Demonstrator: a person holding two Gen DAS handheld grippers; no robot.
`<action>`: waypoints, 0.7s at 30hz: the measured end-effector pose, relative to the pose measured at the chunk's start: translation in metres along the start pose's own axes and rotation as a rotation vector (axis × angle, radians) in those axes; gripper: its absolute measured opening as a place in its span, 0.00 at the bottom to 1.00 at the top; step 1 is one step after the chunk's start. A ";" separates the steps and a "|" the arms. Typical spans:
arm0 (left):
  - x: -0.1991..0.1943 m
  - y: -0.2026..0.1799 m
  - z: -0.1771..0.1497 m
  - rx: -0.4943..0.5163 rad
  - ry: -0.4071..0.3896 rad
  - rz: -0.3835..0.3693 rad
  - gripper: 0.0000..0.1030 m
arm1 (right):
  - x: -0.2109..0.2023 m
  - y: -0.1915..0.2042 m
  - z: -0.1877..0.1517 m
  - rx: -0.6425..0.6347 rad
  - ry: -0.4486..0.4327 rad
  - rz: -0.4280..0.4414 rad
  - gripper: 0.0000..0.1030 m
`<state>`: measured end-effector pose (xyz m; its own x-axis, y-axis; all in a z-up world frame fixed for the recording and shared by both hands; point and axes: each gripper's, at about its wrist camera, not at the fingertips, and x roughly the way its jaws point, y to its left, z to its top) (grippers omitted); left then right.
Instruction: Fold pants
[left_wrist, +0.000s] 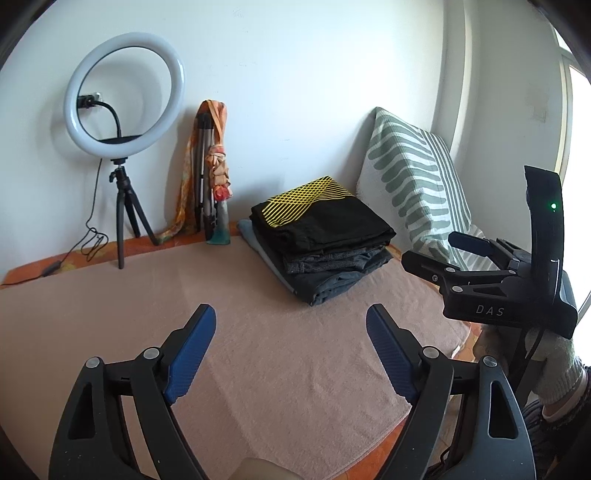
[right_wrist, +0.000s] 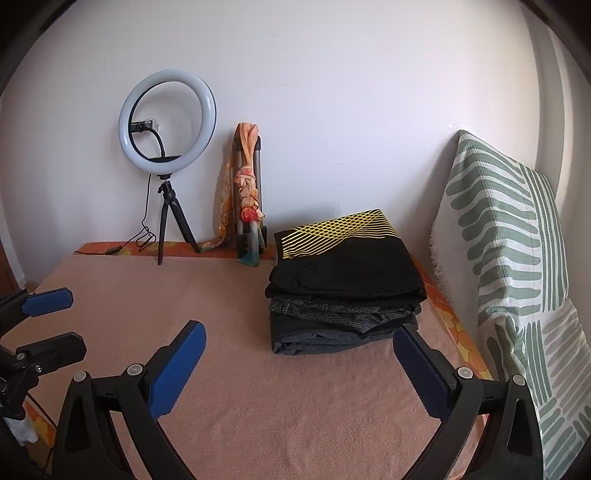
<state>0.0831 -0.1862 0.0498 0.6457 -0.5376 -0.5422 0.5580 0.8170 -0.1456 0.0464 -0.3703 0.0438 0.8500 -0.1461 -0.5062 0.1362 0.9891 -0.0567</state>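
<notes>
Both the left gripper (left_wrist: 291, 334) and right gripper (right_wrist: 299, 356) hang spread and empty. The folded pants (right_wrist: 345, 280) top a stack just ahead of the right gripper; folding looks finished, so next comes fetching another pair.

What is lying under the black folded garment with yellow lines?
Under the black folded garment with yellow lines lie a grey checked folded garment and a dark grey one. Only their folded edges show; the rest is covered.

A bedroom at home is showing: a bed (right_wrist: 258, 406), a pillow (right_wrist: 517, 258) leaning against the wall, a ring light (right_wrist: 167, 120) standing by.
</notes>
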 end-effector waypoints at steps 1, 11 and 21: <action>0.000 0.000 -0.001 -0.003 0.001 0.008 0.81 | 0.000 -0.001 -0.001 0.007 -0.003 0.000 1.00; 0.002 0.004 -0.008 0.039 -0.013 0.106 0.93 | 0.006 0.000 -0.009 0.051 -0.026 0.016 1.00; -0.002 0.008 -0.016 0.059 -0.015 0.158 0.99 | 0.011 0.007 -0.020 0.015 -0.012 0.027 1.00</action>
<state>0.0778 -0.1758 0.0365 0.7355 -0.4066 -0.5420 0.4781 0.8782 -0.0100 0.0468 -0.3643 0.0207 0.8593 -0.1196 -0.4973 0.1208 0.9922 -0.0300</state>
